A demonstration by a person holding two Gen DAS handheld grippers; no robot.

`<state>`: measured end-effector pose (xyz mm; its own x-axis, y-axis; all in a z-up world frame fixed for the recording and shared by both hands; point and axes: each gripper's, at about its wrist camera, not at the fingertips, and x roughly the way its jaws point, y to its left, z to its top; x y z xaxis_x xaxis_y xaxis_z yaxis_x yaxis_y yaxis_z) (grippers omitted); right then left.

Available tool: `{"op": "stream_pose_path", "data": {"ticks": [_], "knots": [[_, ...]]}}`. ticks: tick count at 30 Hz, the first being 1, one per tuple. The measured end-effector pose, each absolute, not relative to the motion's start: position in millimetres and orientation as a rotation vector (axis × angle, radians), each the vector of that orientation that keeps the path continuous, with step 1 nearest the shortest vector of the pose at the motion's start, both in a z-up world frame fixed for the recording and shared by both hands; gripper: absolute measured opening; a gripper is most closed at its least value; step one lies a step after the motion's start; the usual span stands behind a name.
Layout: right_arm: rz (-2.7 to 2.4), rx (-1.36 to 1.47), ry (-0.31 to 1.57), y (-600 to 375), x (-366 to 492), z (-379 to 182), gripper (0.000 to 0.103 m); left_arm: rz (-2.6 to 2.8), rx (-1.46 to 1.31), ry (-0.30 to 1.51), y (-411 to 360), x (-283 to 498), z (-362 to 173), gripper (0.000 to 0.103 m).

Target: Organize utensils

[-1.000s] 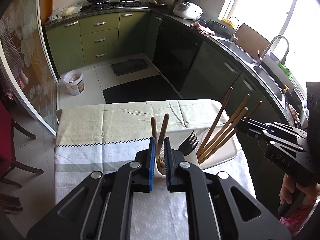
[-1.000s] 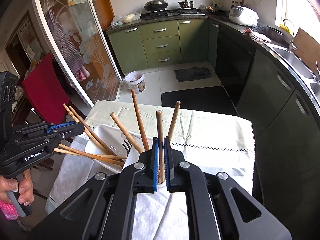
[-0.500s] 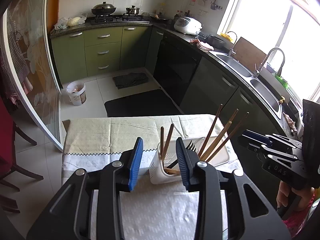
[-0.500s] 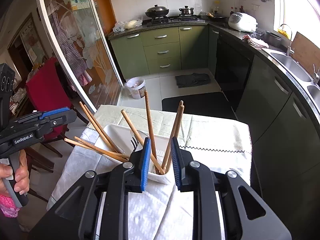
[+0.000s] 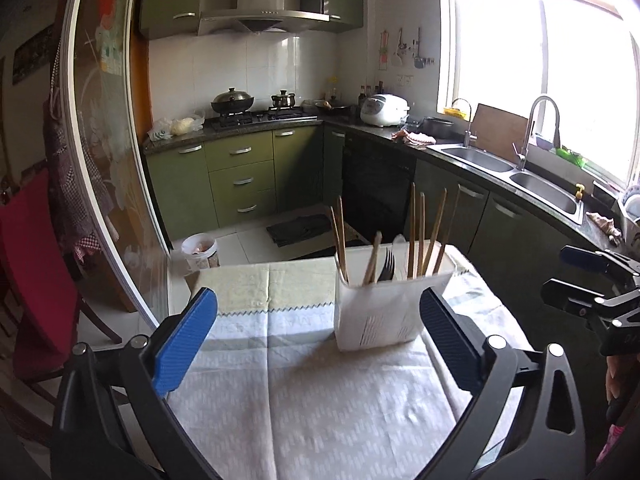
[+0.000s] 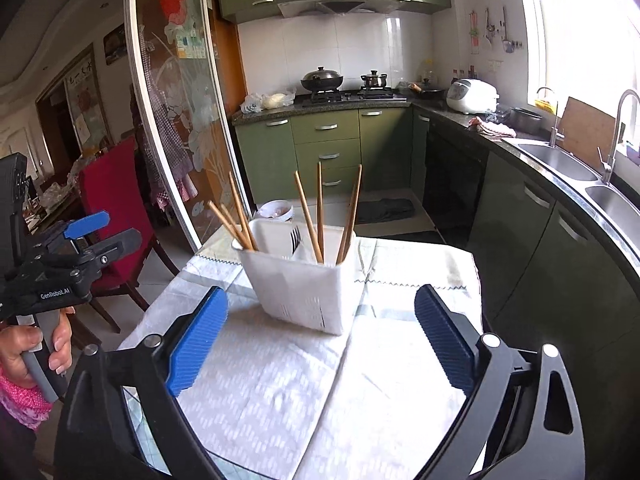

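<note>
White utensil holder (image 5: 382,308) upright on the cloth-covered table (image 5: 304,400), toward its far side, well apart from both claws. Wooden chopsticks (image 5: 416,232) leaning in clusters inside, lower ends hidden by the wall. Black fork (image 6: 295,240) among them, only the tines showing. Left gripper (image 5: 318,344) spread wide, blue pads (image 5: 186,340) bare, nothing held. Right gripper (image 6: 320,340) likewise wide and bare. Near table edge cut off behind the black gripper bodies. Compartments inside the holder hard to make out. Hand (image 6: 38,350) on a handle at frame edge, partly cropped.
</note>
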<state>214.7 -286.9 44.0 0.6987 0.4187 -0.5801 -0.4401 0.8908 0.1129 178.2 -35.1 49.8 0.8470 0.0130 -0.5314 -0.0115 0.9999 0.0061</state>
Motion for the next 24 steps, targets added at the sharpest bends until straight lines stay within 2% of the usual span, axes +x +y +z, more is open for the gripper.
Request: {"op": "stream_pose_path", "data": {"ticks": [1,6,13,24], "knots": [[0.478,-0.03,0.632,-290,201,37,0.098,0.007,-0.006,0.568,-38,168,41,0.096],[0.411,-0.062,0.561,-305,133,5,0.098,0.052,-0.011,0.556,-50,119,5,0.096],[0.386,-0.035,0.537,-320,65,-26,0.098,0.11,-0.005,0.54,-59,66,-13,0.096],[0.327,-0.019,0.433,-335,-9,-12,0.098,0.101,-0.015,0.582,-62,6,-23,0.096]]}}
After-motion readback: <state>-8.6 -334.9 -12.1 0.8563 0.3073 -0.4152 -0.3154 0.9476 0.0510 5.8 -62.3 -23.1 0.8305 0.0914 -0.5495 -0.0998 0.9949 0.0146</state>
